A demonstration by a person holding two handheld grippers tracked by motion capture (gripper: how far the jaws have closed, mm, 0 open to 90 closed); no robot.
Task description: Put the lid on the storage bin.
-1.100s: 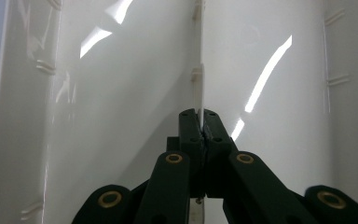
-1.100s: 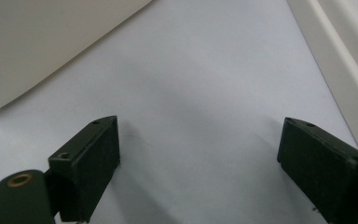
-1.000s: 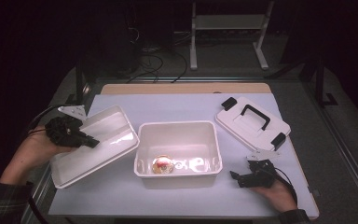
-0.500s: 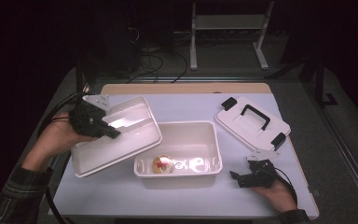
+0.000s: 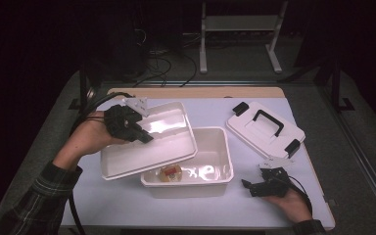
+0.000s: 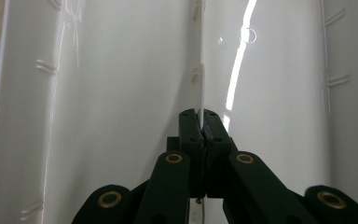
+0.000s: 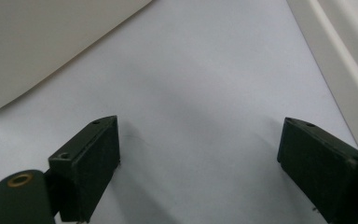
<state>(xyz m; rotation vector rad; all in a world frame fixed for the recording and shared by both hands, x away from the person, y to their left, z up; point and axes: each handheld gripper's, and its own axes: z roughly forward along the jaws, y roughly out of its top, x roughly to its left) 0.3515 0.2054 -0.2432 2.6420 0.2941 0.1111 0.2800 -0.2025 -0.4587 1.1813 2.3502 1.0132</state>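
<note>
High view: a pale table point(image 5: 127, 210) carries, at its centre, a deep white plastic bin point(image 5: 215, 161), open at the top, with a small round orange-and-cream item point(image 5: 170, 172) lying on its floor near the front left corner; what the item is cannot be made out. Tilted over the bin's left rim hangs a shallower white plastic tray point(image 5: 152, 147), held clear of the table, its glossy inside catching a bright glare, its right edge overlapping the bin's left side. Nothing can be seen lying in the tray. Its far-left wall is pinched by the left gripper point(image 5: 144, 137), jaws closed tight on the thin plastic; in the left gripper view the left gripper point(image 6: 200, 126) clamps the tray point(image 6: 112, 93) on its upright wall edge, smooth white sides with faint moulded ribs falling away on both sides. Well to the right of the bin, a white lid point(image 5: 264, 128) with a black handle and two black end clips lies flat on the table. Near the front right corner the right gripper point(image 5: 247, 186) rests low beside the bin; in the right gripper view the right gripper point(image 7: 198, 158) has its jaws spread wide over bare tabletop, holding nothing.
</note>
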